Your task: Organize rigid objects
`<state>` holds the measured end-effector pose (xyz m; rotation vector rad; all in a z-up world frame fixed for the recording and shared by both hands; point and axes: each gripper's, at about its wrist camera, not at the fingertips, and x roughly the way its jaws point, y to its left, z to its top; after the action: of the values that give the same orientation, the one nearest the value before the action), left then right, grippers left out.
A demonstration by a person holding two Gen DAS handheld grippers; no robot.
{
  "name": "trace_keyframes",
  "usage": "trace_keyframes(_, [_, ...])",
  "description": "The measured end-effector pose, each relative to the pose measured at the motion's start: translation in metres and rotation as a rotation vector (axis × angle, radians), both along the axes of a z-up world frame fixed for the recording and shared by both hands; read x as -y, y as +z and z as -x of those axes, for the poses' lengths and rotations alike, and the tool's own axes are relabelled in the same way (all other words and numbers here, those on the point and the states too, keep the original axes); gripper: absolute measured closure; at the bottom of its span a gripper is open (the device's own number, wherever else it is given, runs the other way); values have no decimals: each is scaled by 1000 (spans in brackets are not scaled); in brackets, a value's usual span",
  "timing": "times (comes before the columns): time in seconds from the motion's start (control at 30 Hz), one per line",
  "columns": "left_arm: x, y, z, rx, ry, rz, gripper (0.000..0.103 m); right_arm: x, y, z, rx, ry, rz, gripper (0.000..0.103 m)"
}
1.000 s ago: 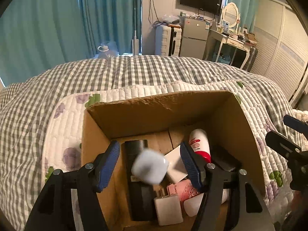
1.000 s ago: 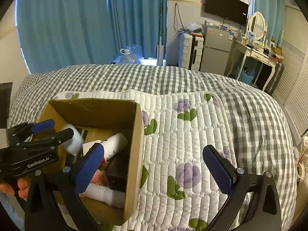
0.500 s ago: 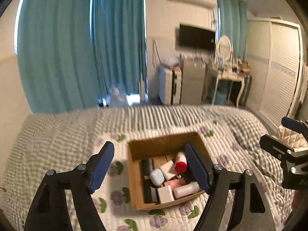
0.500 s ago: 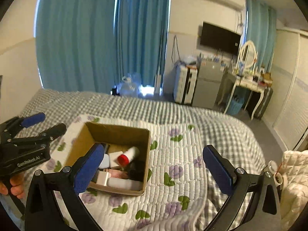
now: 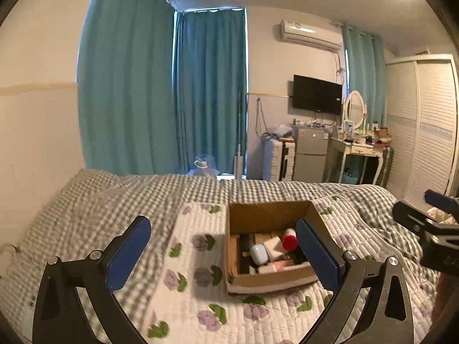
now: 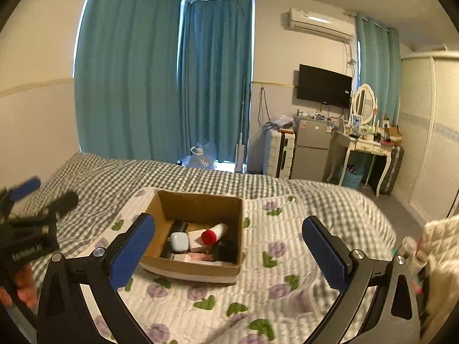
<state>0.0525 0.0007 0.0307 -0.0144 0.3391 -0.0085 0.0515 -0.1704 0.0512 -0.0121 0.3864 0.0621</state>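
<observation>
- 2 grippers hang apart from the cardboard box (image 5: 269, 278), which sits on the quilted floral mat (image 5: 186, 292) on the checked bed; I judge the packing step over, with nothing left loose on the mat in either view.
- Left wrist view: the left gripper (image 5: 226, 253) has just been opening its jaws and they now stand wide, with nothing between them. Far beyond them, the box holds a pale blue case (image 5: 259, 253), a red-capped bottle (image 5: 289, 239), a black block and white pieces. The right gripper shows at the right edge.
- Right wrist view: the right gripper (image 6: 229, 248) is spread wide, empty, touching nothing. The box lies past its left finger (image 6: 132, 248).
- Next, I would check the bed for stray items before any new reach.
</observation>
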Motion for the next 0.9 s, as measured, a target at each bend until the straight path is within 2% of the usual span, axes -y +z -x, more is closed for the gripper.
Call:
trace_keyframes(0.07, [-1, -14, -4, -27, 2, 14, 0, 0, -15, -3, -9, -8, -17, 0])
trace_keyframes(0.17, [-3, -29, -8, -58, -4, 24, 0, -6, -31, -7, -15, -35, 19, 0])
trace_keyframes(0.3, [-1, -43, -7, -54, -51, 15, 0, -8, -48, -7, 16, -35, 36, 0])
trace_keyframes(0.4, [2, -56, -10, -55, -35, -5, 0, -6, -62, -11, 37, -32, 38, 0])
trace_keyframes(0.57, [2, -71, -8, -28, -12, -34, 0, -4, -89, -17, 16, -37, 65, 0])
trace_keyframes(0.7, [3, -79, -12, -57, -16, -41, 0, -3, -98, -18, 20, -32, 59, 0])
trace_keyframes(0.9, [3, -83, -11, -54, -24, -33, 0, -5, -104, -14, 28, -26, 67, 0])
